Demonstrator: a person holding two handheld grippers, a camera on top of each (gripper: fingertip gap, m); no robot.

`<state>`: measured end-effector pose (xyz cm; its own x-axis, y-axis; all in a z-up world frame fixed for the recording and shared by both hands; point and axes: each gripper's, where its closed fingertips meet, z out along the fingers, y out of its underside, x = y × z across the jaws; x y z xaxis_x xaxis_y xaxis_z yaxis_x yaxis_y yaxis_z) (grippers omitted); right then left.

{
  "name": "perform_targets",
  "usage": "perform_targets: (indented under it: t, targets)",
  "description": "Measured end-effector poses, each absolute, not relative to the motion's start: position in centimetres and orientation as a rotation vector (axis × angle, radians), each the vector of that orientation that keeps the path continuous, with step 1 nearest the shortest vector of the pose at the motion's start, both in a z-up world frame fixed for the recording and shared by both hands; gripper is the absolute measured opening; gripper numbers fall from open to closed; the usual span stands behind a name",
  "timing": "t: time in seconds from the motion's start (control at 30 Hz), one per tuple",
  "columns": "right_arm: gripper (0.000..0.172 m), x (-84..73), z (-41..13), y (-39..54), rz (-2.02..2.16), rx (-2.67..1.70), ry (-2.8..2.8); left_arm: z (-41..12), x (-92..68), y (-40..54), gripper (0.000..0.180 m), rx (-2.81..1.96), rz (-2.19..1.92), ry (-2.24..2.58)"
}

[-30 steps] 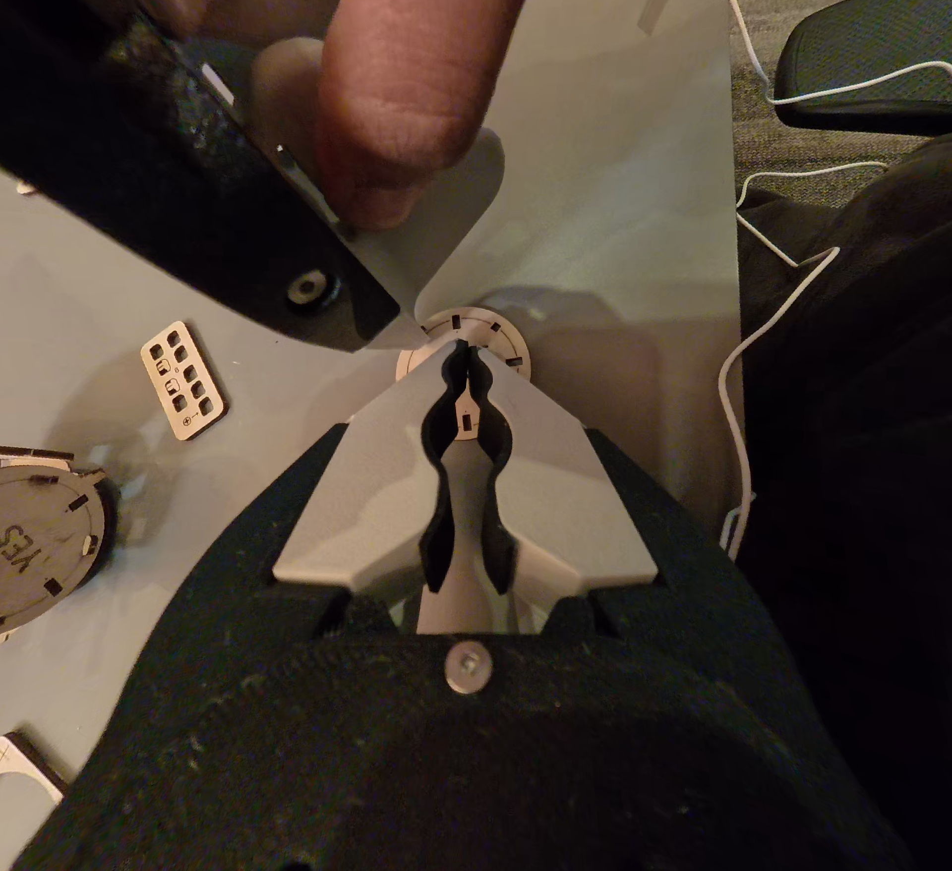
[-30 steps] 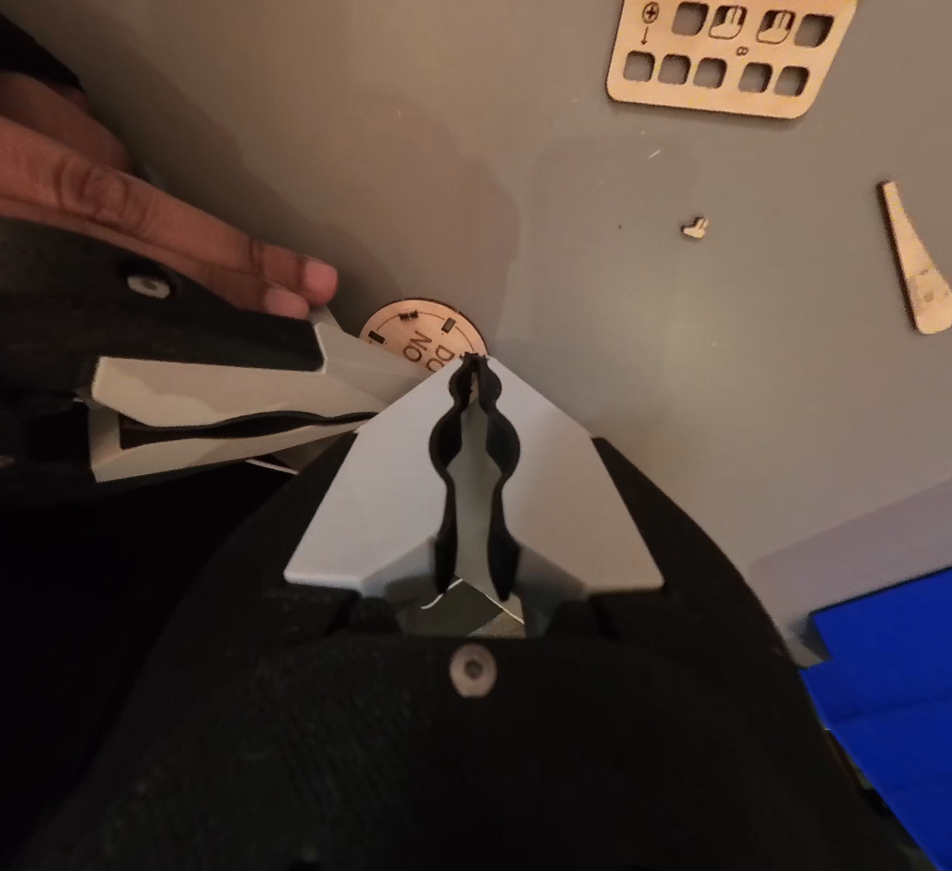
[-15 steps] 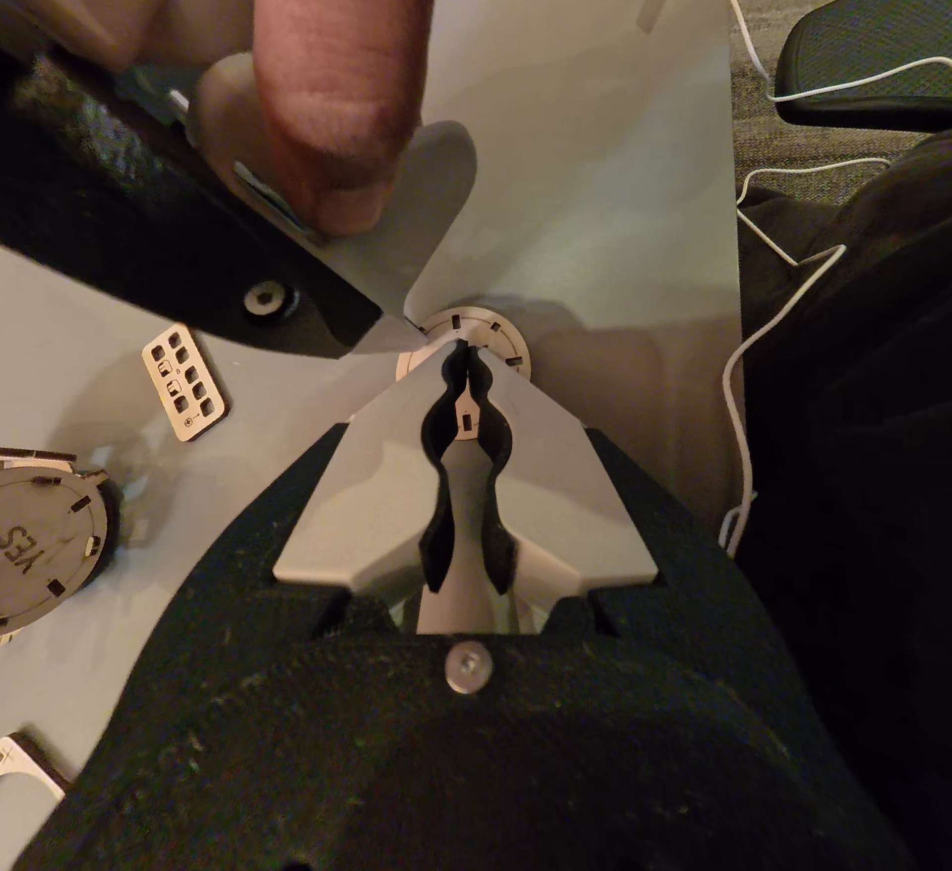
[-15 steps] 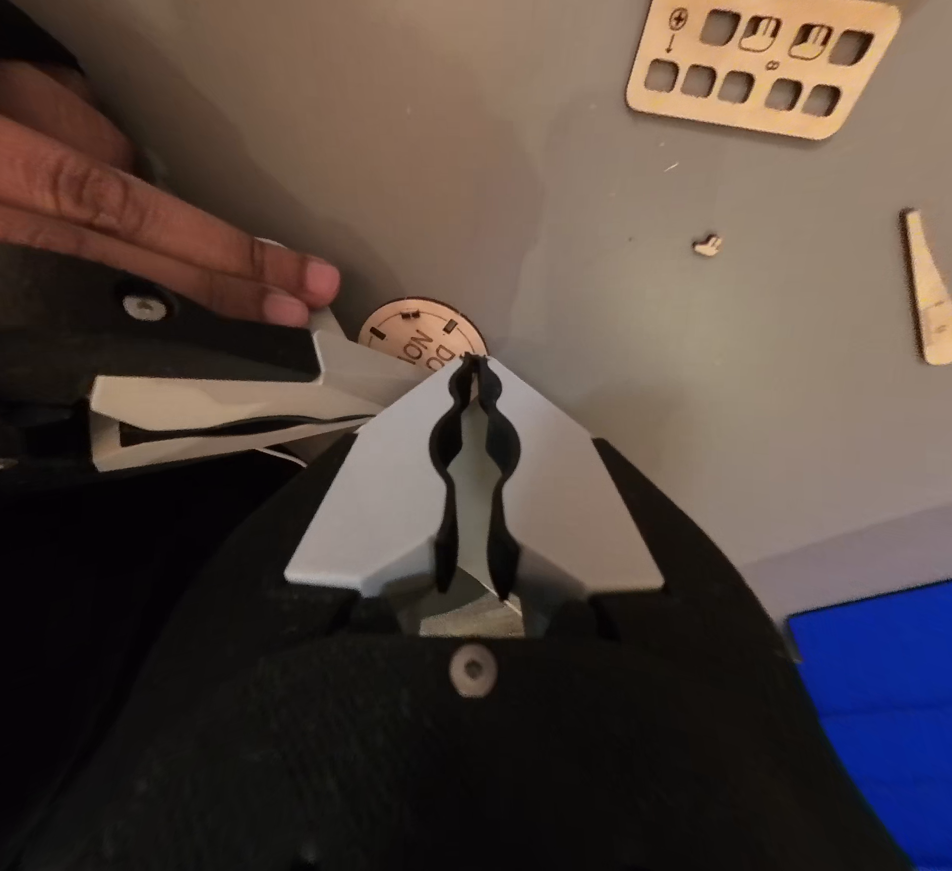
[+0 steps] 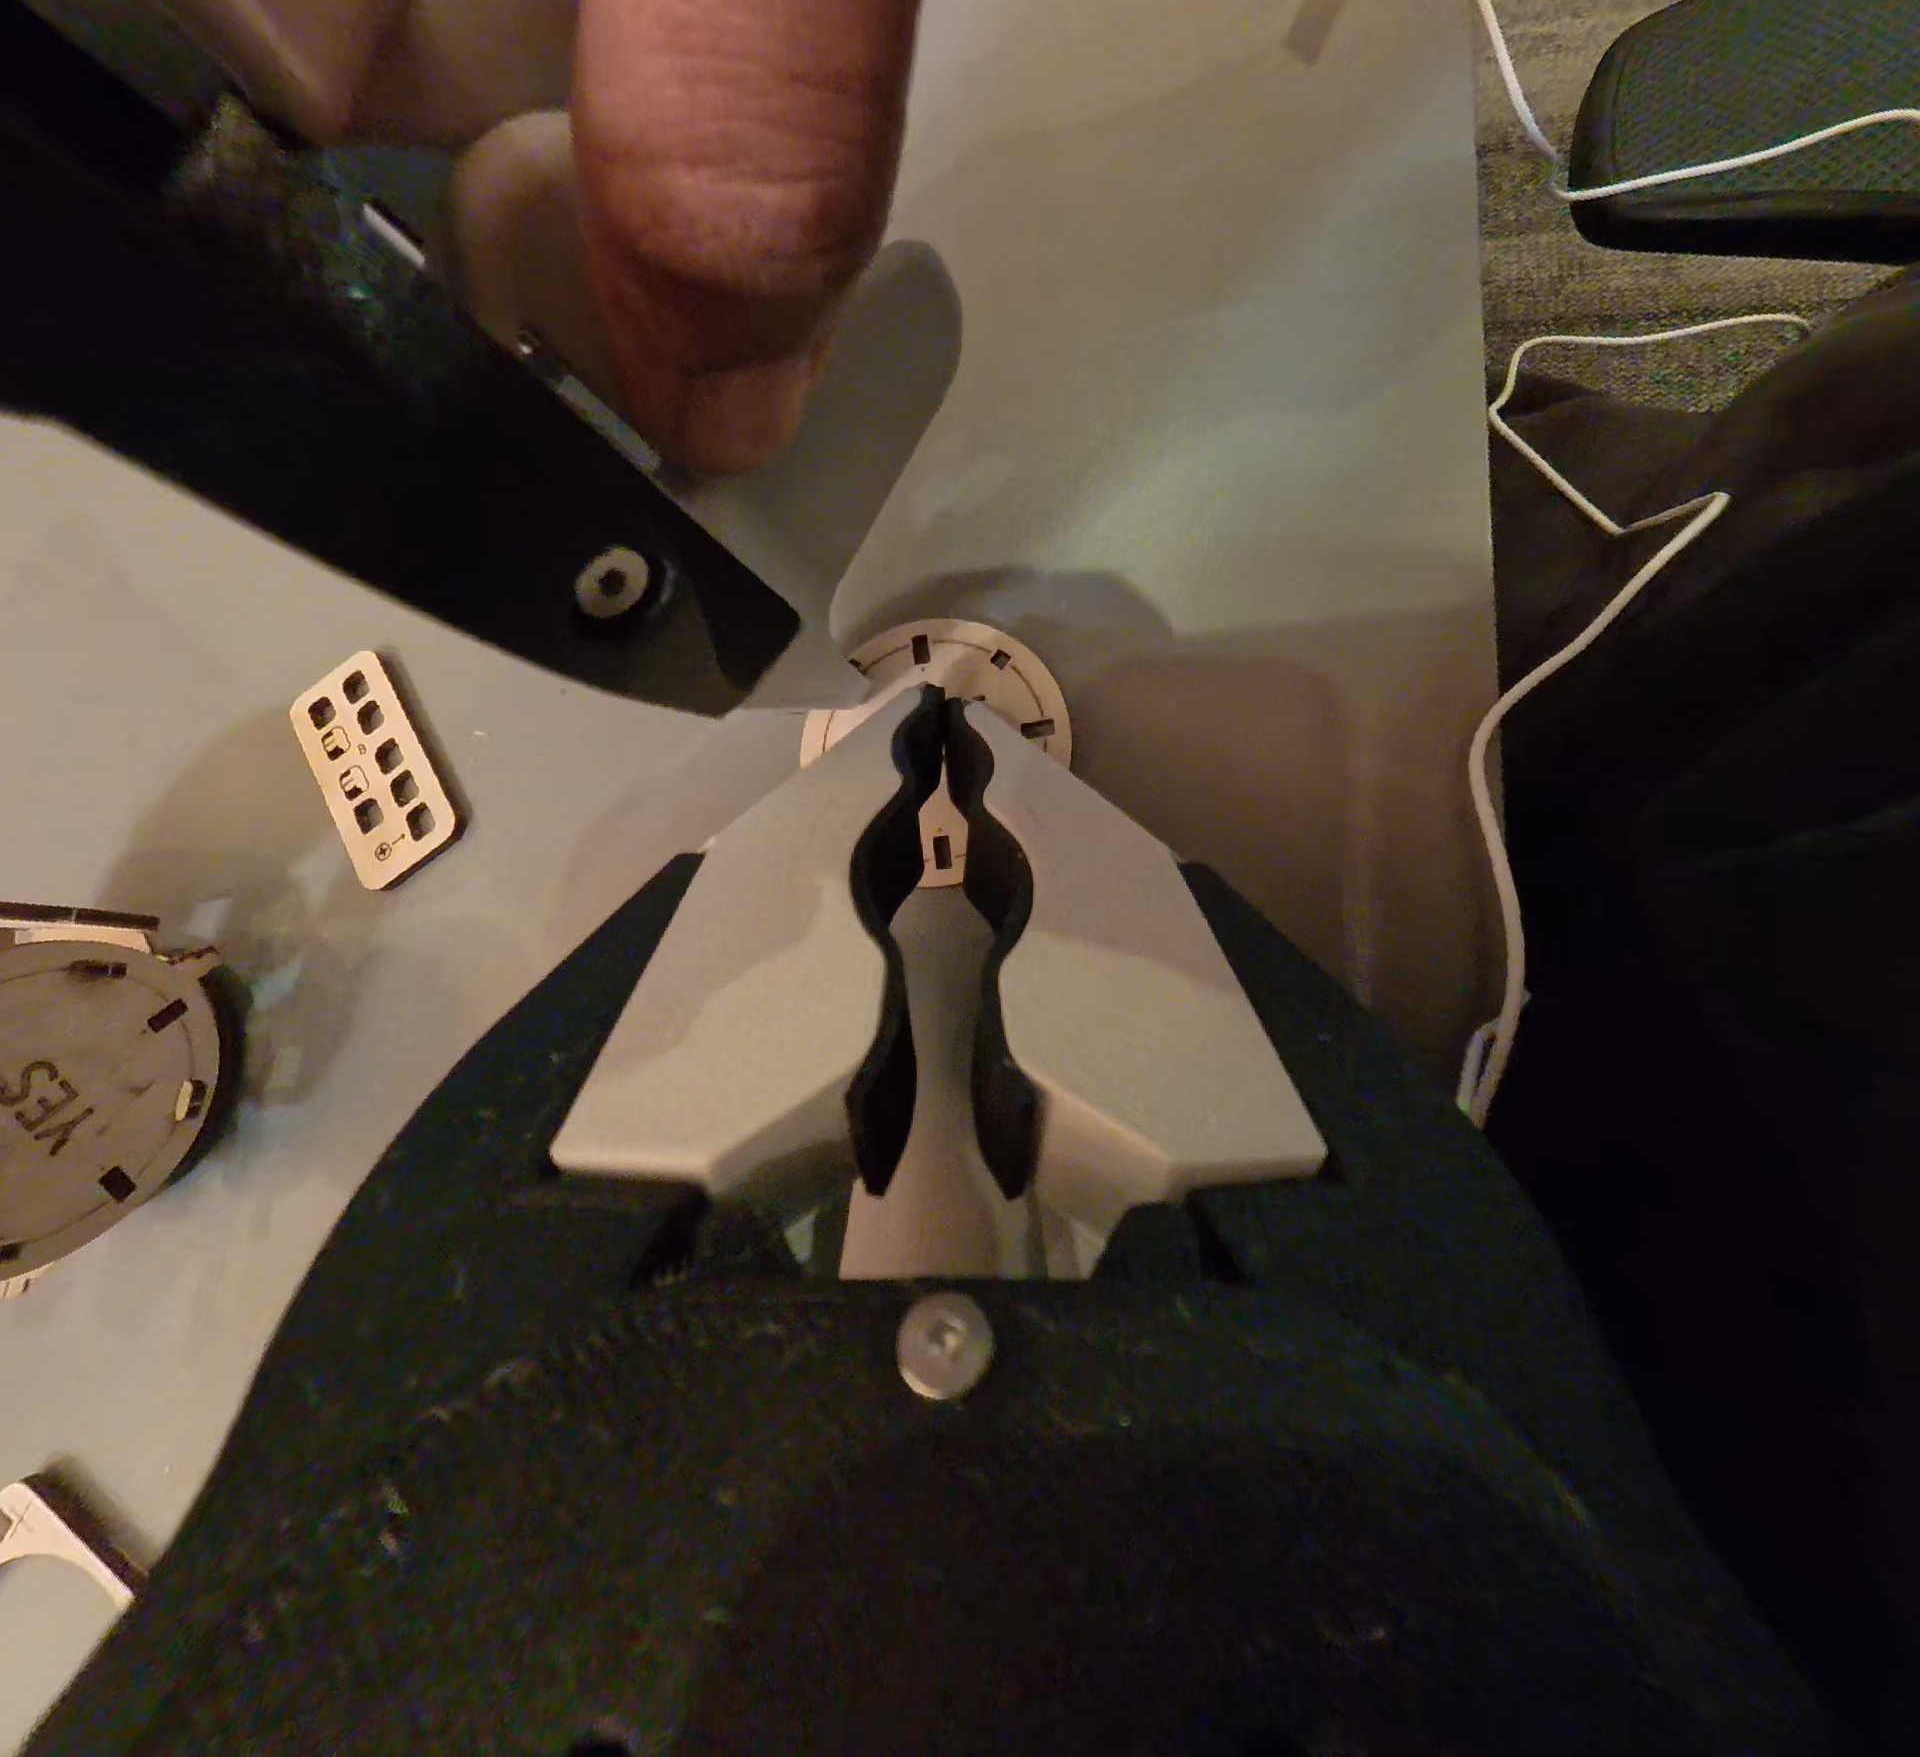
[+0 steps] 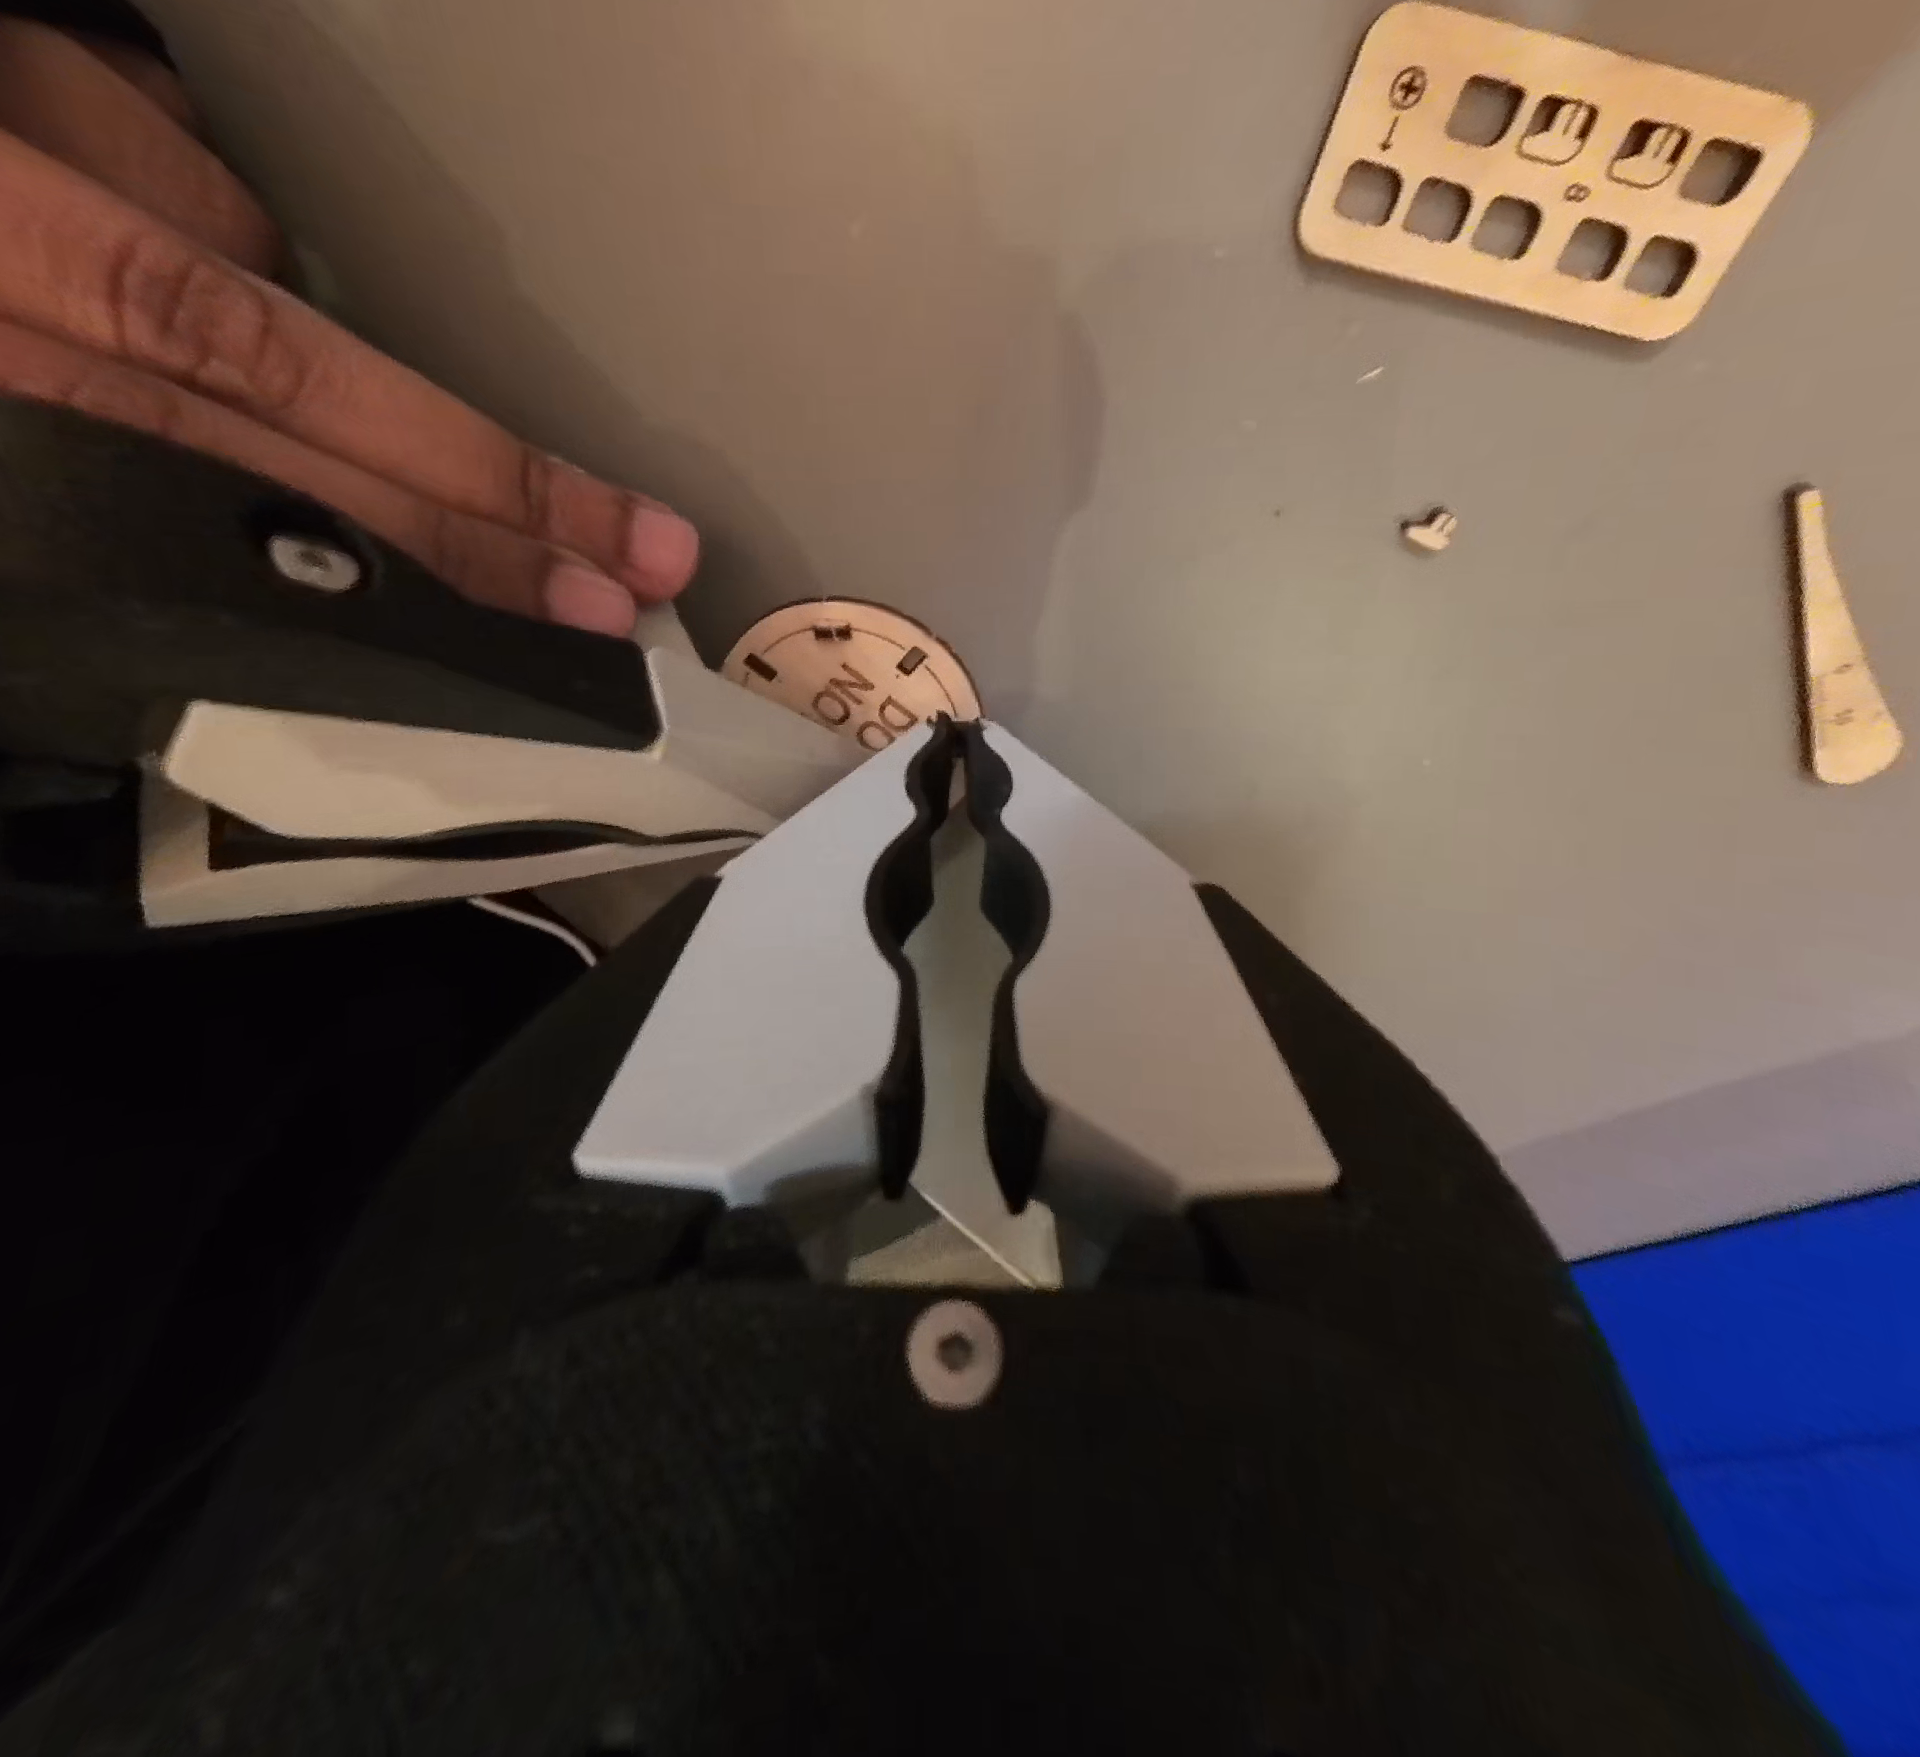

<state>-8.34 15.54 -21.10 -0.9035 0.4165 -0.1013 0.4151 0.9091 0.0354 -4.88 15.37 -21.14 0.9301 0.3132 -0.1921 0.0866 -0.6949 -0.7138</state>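
A small round wooden disc [image 5: 1003, 668] with slots near its rim lies on the grey table [image 5: 1195, 305]. My left gripper [image 5: 932, 695] is shut, its tips over the middle of the disc. My right gripper [image 5: 821, 684] comes in from the upper left, a thumb [image 5: 727, 149] on its side, with its tip at the disc's edge. In the right wrist view my right gripper [image 6: 956, 727] is shut with its tips at the near part of the disc [image 6: 831, 668], which bears writing. The left gripper [image 6: 764, 819] lies across from the left, fingers of a hand [image 6: 468, 502] on it. I see nothing between either pair of pads.
A rectangular wooden card with square holes [image 5: 376, 772] [image 6: 1548, 175] lies nearby. A larger round wooden piece [image 5: 94, 1084] sits at the left. A tiny wooden tab [image 6: 1429, 531] and a wedge-shaped strip [image 6: 1834, 658] lie to the right. A white cable [image 5: 1496, 772] hangs off the table edge. A blue surface [image 6: 1766, 1395] lies at lower right.
Both grippers stay shut with their tips at the small disc. The right gripper has shifted slightly, back and forth; the left has not moved.
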Motion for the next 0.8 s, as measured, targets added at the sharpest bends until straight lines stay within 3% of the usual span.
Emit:
perform_targets:
  t: [0.2,0.33,0.43,0.5,0.6,0.8]
  targets:
    - [0.002,-8.5,-21.1,15.6,-0.104,0.645,3.017,-21.1,-4.9,15.4,0.000,-2.325,0.391,-0.281]
    - [0.025,-9.0,-20.6,15.5,-0.245,0.705,3.022,-21.2,-4.9,15.4,0.000,-2.327,0.418,-0.270]
    - [0.027,-9.5,-19.7,15.5,-0.370,0.779,2.994,-21.2,-4.9,15.4,0.000,-2.328,0.438,-0.262]
    - [0.024,-9.7,-19.3,15.6,-0.443,0.819,2.974,-21.2,-4.9,15.3,0.000,-2.329,0.451,-0.257]
    - [0.000,-9.7,-19.6,16.2,-0.487,0.834,2.988,-21.2,-4.9,15.3,0.000,-2.330,0.471,-0.250]
    - [0.000,-9.4,-19.4,15.5,-0.625,0.832,2.997,-21.2,-4.9,15.3,0.000,-2.331,0.498,-0.242]
